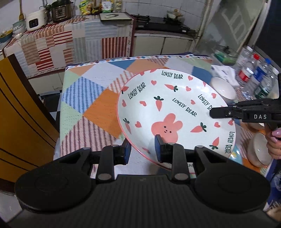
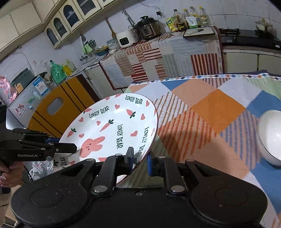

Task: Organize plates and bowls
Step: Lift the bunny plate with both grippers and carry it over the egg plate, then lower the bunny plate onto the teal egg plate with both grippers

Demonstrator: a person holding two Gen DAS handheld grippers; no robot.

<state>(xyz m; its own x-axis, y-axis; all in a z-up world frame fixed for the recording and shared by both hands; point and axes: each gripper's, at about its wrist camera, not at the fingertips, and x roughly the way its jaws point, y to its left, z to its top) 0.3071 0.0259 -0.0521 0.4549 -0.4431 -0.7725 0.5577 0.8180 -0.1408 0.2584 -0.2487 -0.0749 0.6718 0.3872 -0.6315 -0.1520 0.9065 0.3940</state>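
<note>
Room: a kitchen; a counter under a striped cloth [image 1: 52,40] runs along the back wall, with a rice cooker [image 1: 35,20] and a pressure cooker [image 1: 60,11] on it, and a stove [image 1: 158,22] to its right.
Surface: a table [image 1: 98,91] covered by a patchwork cloth of orange, blue, green and striped squares.
Plate: a white plate [image 1: 175,112] with a pink rim, a pink rabbit, carrots, hearts and "LOVELY BEAR" lettering; it is held tilted above the table, clear of the cloth, one gripper on each of two edges.
Left gripper: the left gripper [image 1: 143,151] clamps the plate's near edge, one blue pad on the top face beside the rabbit, the other below the rim.
Right gripper: the right gripper [image 2: 139,162] pinches the plate's rim between its blue pads; in the left view it comes in from the right, a hand [image 1: 274,142] on its grip.
Bowls: a white bowl [image 2: 270,135] sits on the cloth well right of the plate; more bowls [image 1: 258,150] sit at the table's right edge.
Bottles: water bottles [image 1: 254,77] stand at the far right of the table.
</note>
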